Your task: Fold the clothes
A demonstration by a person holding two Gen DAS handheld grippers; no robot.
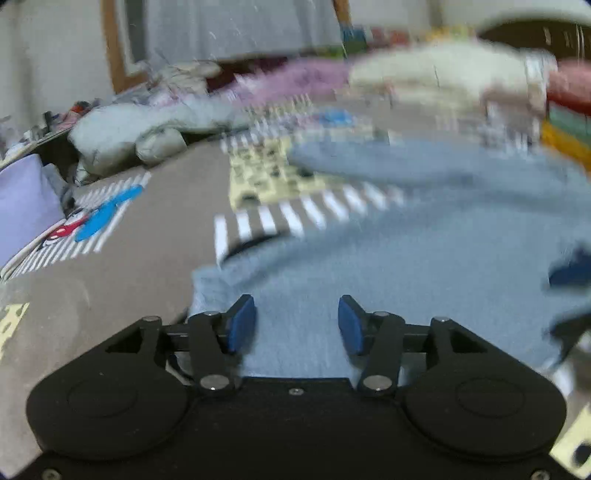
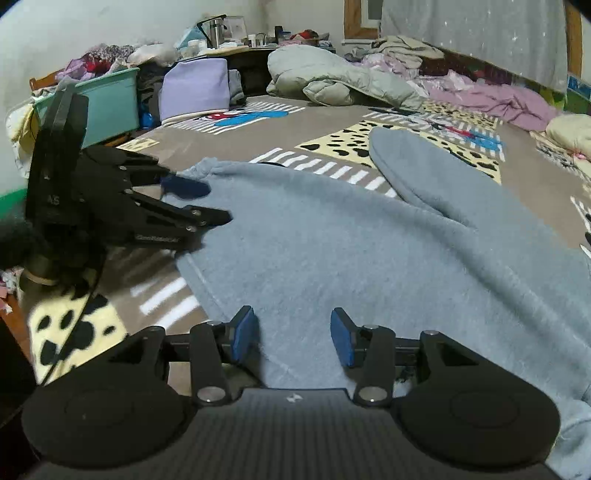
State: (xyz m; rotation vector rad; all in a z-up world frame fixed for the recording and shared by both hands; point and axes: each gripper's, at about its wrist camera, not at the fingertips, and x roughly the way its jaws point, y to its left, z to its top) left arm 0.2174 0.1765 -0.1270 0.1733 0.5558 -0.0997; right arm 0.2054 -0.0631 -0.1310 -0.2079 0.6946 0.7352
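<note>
Both grippers hover over a blue sweater (image 2: 369, 251) on a patterned rug (image 2: 229, 144). Left gripper (image 1: 297, 323) and right gripper (image 2: 293, 338) gape half-wide, pads clear of the fabric, gripping nothing.

Patterned rug (image 2: 229, 147) covering the floor, pale wall (image 2: 92, 33), teal bin (image 2: 110, 99), grey curtain (image 2: 480, 37)

Left gripper (image 2: 207, 201), side of its black body: letters "AS". Finger-arm lettering too blurred to read.
</note>
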